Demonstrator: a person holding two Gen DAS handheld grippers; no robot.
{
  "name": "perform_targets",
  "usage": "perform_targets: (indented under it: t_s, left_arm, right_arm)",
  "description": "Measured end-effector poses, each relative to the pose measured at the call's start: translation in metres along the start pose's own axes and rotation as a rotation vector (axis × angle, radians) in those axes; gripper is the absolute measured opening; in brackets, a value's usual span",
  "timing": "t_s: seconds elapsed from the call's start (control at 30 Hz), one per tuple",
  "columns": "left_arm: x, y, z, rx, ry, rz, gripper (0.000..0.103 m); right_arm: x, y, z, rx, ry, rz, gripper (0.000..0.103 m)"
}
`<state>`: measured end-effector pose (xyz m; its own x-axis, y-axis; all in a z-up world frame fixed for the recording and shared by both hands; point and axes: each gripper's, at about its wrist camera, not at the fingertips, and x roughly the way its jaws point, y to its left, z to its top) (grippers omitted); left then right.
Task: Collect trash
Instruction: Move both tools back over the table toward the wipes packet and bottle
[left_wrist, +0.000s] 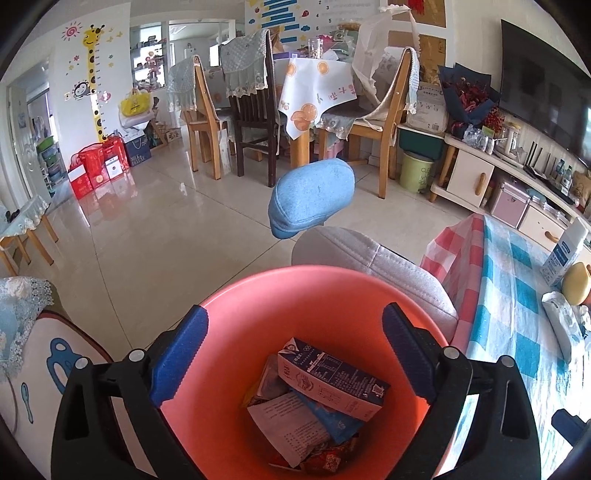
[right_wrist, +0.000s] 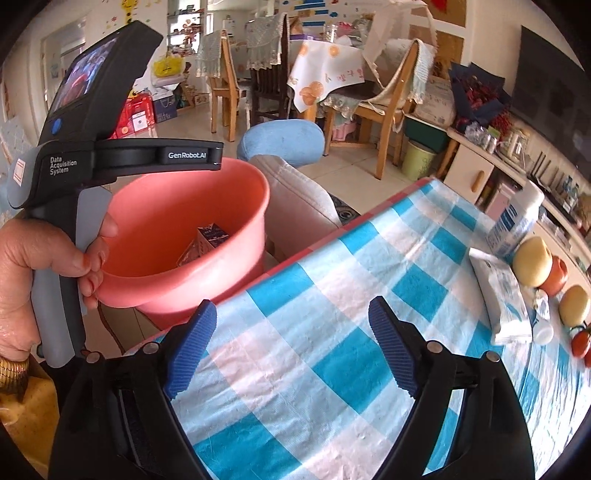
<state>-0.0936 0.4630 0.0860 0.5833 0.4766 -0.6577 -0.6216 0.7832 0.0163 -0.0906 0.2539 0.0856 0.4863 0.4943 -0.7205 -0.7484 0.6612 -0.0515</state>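
Bin (left_wrist: 314, 295) stands on floor, left of table edge (right_wrist: 332, 236). Carton (left_wrist: 332, 380) lies atop wrappers (left_wrist: 291, 428) inside bin. Padded seat (left_wrist: 369, 258) behind bin. Tissue pack (right_wrist: 502, 295), bottle (right_wrist: 517, 221), fruit (right_wrist: 532, 266) along table's right side.

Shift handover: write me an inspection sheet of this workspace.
Surface: checked tablecloth, bare near the gripper.
Job's things: pink bin beside the table holds a milk carton and wrappers.
Clutter: tissue pack, bottle, fruit at the far edge.
Grippers: left gripper open over the bin, empty; right gripper open over the cloth, empty.
Cables: nothing seen.
Surroundings: dining chairs, TV cabinet, tiled floor.
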Motion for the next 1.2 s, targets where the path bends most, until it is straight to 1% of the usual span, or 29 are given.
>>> perform_targets:
  t_s: [0.1, 0.17, 0.23, 0.7, 1.2]
  left_arm:
    - [-0.003, -0.008, 0.001, 0.021, -0.007, -0.002, 0.095]
    - [-0.006, -0.015, 0.001, 0.037, -0.012, 0.002, 0.095]
    - [-0.008, -0.018, 0.001, 0.044, -0.014, 0.002, 0.095]
    - [-0.022, -0.053, -0.001, 0.113, -0.041, -0.012, 0.095]
    - [-0.035, -0.098, -0.013, 0.233, -0.067, -0.004, 0.095]
  right_arm:
    - [-0.005, -0.007, -0.006, 0.024, 0.003, -0.007, 0.086]
    - [-0.007, -0.011, -0.008, 0.034, 0.001, -0.017, 0.090]
    - [-0.009, -0.015, -0.011, 0.045, 0.001, -0.022, 0.091]
    - [-0.032, -0.040, -0.034, 0.107, -0.003, -0.042, 0.093]
    - [-0.055, -0.071, -0.068, 0.157, -0.006, -0.071, 0.093]
